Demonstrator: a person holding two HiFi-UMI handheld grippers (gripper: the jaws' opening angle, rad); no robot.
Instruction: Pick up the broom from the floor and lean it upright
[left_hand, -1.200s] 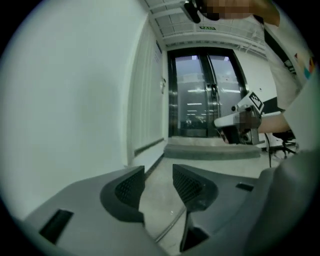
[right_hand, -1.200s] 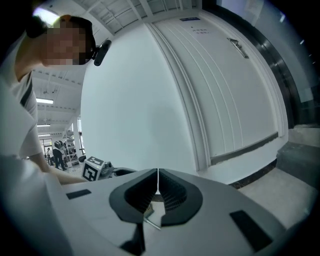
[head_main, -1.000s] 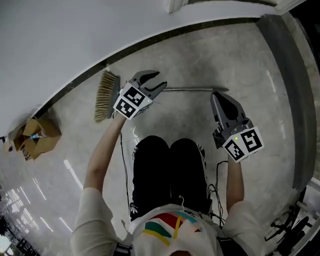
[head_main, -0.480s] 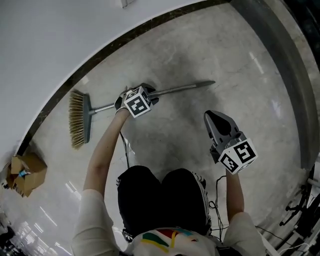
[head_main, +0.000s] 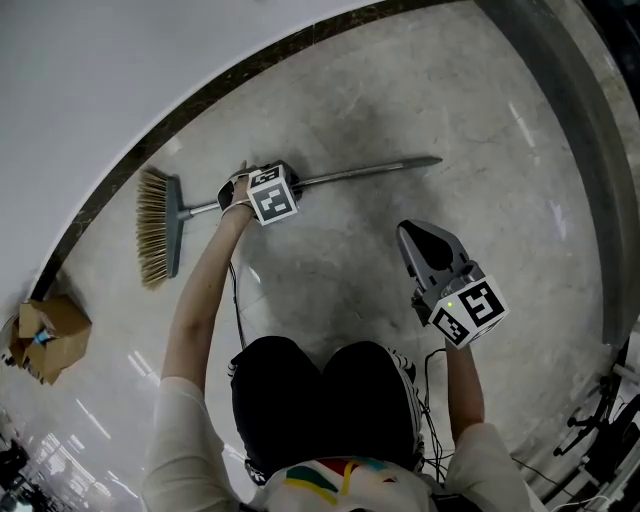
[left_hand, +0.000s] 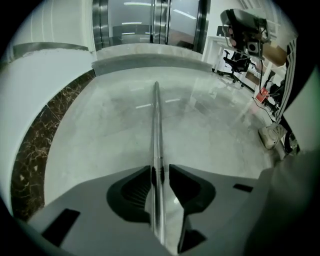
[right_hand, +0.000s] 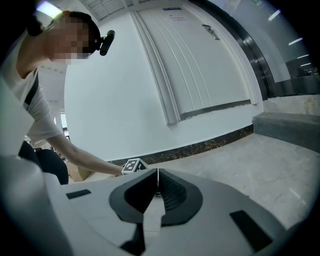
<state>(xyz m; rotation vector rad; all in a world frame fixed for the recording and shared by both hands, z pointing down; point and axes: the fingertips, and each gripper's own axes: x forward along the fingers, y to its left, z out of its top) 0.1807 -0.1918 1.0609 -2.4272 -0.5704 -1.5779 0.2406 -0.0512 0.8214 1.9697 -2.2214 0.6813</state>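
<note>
The broom lies flat on the grey floor, its straw head (head_main: 158, 228) at the left and its metal handle (head_main: 370, 172) running right along the wall. My left gripper (head_main: 258, 192) points steeply down onto the handle just right of the head. Its jaws are closing, and the handle (left_hand: 156, 115) runs between the tips of the left gripper (left_hand: 156, 172), which touch it on both sides. My right gripper (head_main: 405, 230) hovers above the floor, apart from the broom. The right gripper (right_hand: 158, 175) has its tips together and holds nothing.
A white wall with a dark stone skirting (head_main: 200, 95) curves behind the broom. A cardboard box (head_main: 45, 335) sits at the far left. A raised grey kerb (head_main: 570, 150) borders the right. Office chairs (left_hand: 235, 62) and a power strip (left_hand: 272, 136) stand beyond. My knees are below.
My left gripper came down from above the broom onto its handle and narrowed its jaws around it. The right gripper sank a little. The broom lies where it was.
</note>
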